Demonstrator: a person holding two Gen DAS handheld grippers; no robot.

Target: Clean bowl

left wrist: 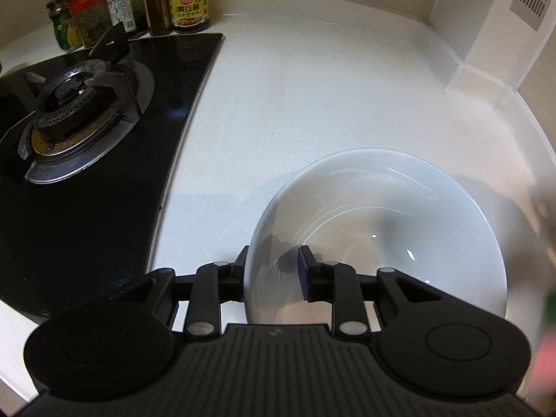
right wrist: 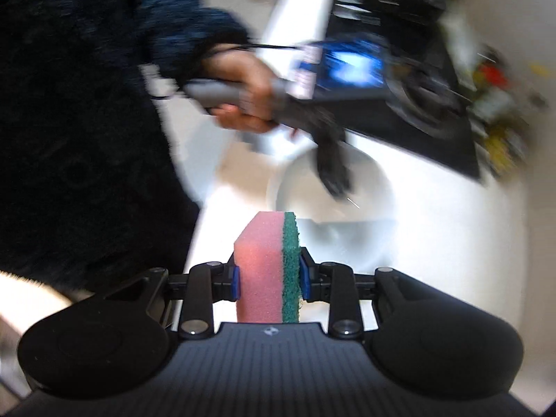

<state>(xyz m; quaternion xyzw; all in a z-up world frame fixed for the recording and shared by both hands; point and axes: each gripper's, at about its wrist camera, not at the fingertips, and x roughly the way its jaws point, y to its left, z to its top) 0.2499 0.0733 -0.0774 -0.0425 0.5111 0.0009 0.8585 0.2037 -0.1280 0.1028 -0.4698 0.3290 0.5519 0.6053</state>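
Only the right view shows the right tongs [right wrist: 269, 279] clenching the sponge [right wrist: 266, 271]. The left tongs [left wrist: 272, 274] straddle the bowl [left wrist: 375, 229] rim, released; upper left, a jar [left wrist: 188, 3] reads 黄豆酱.

White counter [left wrist: 312, 97]: bowl [left wrist: 399, 208], hob [left wrist: 104, 160], jars [left wrist: 187, 3].

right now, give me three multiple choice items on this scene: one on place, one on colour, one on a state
1. Where is the bowl?
A. on the burner
B. on the white counter, right of the stove
C. in a sink

2. What colours is the sponge?
A. yellow and blue
B. all white
C. pink and green

3. What does the right hand-held gripper hold?
A. the sponge
B. a jar
C. nothing

Answers:
1 B, the left wrist view shows it on the counter beside the stove.
2 C, pink foam with a green scouring layer.
3 A, both pads press the sponge's sides.
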